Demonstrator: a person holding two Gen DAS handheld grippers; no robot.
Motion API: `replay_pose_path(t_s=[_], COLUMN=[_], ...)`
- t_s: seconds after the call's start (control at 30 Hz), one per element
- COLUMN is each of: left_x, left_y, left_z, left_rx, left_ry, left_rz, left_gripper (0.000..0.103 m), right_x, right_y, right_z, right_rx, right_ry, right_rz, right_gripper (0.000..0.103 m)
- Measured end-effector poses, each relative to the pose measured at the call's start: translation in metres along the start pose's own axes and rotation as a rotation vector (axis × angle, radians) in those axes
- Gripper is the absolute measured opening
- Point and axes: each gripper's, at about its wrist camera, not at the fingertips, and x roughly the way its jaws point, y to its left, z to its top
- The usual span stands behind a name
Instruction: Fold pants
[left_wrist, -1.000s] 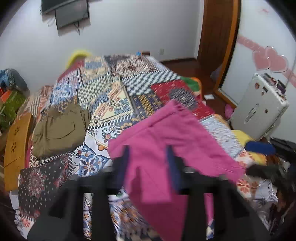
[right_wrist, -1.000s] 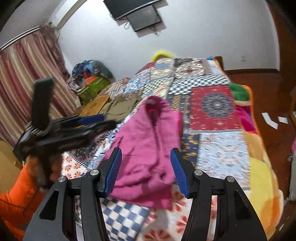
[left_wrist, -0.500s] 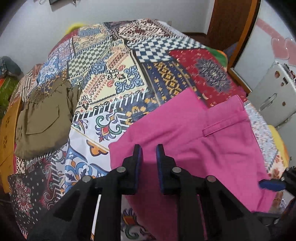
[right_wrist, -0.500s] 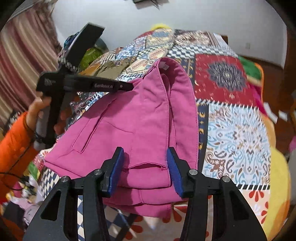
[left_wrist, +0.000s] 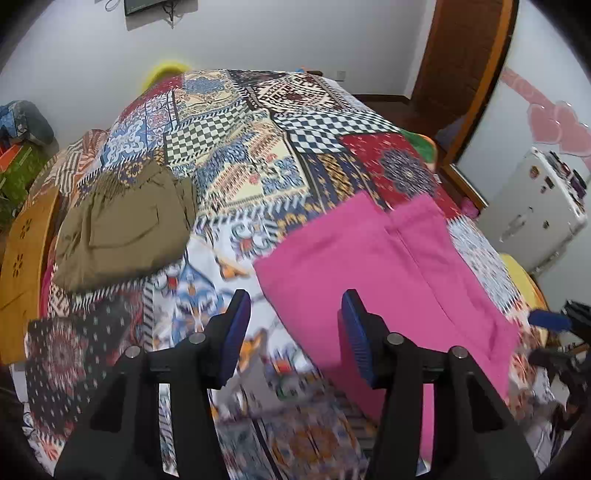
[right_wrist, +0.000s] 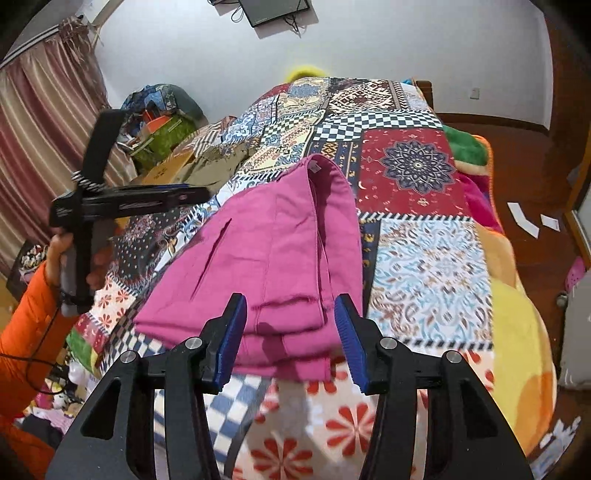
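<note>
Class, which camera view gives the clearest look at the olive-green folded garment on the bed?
The left wrist view: the olive-green garment lies fully visible on the patchwork bedspread. The right wrist view shows only a thin, foreshortened sliver behind the left hand-held gripper.

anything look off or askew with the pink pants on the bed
Slightly. The pink pants lie folded on the patchwork bedspread, but the layers at the near edge are staggered rather than flush, and the far waist end gapes open. No damage or spill visible.

White walls (right_wrist: 406, 40) (striped curtain (right_wrist: 40, 122))
</note>
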Motion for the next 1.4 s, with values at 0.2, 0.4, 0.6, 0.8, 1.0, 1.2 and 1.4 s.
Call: replay_pose_path(t_s=[0.2,0.4,0.6,0.8,1.0,1.2,1.4], left_x=[-0.009,-0.003,-0.003,-0.01,-0.045,-0.03,0.025], left_y=[-0.03,-0.064,-0.069,-0.096,-0.066,0.01,0.059], left_z=[-0.039,-0.061,-0.066,-0.066,-0.048,-0.026,-0.013], left_rx=[0.061,0.179,0.082,0.051,0.01,-0.1,-0.18], left_ry=[0.02,0.041,0.087,0.058,-0.068,-0.116,-0.018], left_rz=[-0.038,0.016,-0.107,-0.167,-0.096,0.067,0.099], left_gripper=[0.057,0.034,0.034,0.034,0.055,0.083,0.083], right_x=[0.011,0.041,0.056,0.054,0.007,0.003,0.034], right_y=[0.001,-0.019,-0.036,-0.066,-0.056,-0.027,-0.015], right_z=[-0.015,-0.01,0.01,0.031,0.036,0.032,0.025], right_rx=[-0.024,0.017,-0.072,-0.044,-0.037,-0.021,0.025], right_ry=[0.069,0.135,0.129,0.121,0.016,-0.041,0.017], right_rz=[-0.023,0.033,-0.086,-0.175,-0.171,-0.114,-0.07], right_gripper=[0.046,0.047,0.048,0.048,0.051,0.071,0.071])
